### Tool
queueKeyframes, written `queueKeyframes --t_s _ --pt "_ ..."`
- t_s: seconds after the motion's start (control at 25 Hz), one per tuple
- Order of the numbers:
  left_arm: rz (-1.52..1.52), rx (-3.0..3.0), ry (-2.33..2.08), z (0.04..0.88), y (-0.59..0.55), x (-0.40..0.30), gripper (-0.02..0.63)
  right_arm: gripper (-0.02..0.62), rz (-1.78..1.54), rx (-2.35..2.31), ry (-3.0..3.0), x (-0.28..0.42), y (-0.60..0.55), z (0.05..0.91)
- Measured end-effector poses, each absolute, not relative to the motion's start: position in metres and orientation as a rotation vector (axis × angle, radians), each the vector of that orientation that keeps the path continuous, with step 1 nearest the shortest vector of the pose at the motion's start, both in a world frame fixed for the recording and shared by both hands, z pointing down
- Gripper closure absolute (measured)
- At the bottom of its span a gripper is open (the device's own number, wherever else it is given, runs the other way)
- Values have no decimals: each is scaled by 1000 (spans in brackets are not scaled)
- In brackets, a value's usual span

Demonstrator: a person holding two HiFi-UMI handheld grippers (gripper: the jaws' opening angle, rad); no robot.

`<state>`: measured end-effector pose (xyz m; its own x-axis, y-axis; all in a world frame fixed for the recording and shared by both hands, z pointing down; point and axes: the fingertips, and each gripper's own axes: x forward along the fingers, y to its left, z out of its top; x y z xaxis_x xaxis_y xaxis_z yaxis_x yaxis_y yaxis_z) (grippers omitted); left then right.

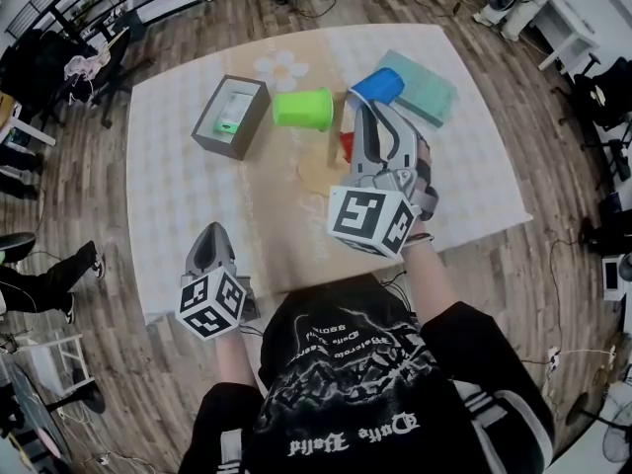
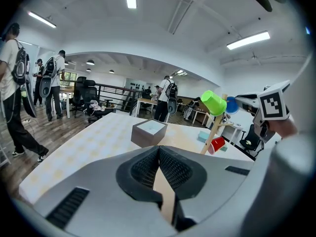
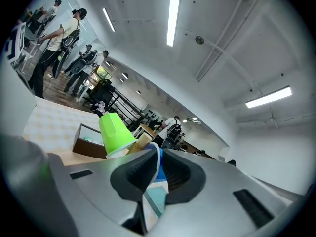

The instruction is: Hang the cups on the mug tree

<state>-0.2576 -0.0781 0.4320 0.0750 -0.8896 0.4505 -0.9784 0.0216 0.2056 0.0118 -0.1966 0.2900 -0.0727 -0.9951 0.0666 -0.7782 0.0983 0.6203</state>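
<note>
Nearest, at seven o'clock over the table [image 1: 197, 196], the left gripper [image 1: 210, 233] is held dipping slightly, its jaws pressed together on nothing; it is probably parked out of the way. Past it, near the centre, the right gripper [image 3: 157, 159] reaches forward and level. Its jaws are narrow, pinching the blue cup [image 1: 378, 85] by its wall at the one o'clock side of the mug tree [image 2: 213, 132], likely to seat it on a peg. The green cup [image 1: 303, 109] hangs at the tree's eleven o'clock, and the red cup [image 1: 346, 146] sits low by the stem. A box [image 1: 232, 117] lies at ten o'clock.
</note>
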Motion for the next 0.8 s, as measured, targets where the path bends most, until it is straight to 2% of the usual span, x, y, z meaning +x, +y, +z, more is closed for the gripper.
queueKeyframes --t_s 0.8 --pt "266 1883 -1866 437 -76 -274 586 542 -520 1731 -1946 -7 -194 315"
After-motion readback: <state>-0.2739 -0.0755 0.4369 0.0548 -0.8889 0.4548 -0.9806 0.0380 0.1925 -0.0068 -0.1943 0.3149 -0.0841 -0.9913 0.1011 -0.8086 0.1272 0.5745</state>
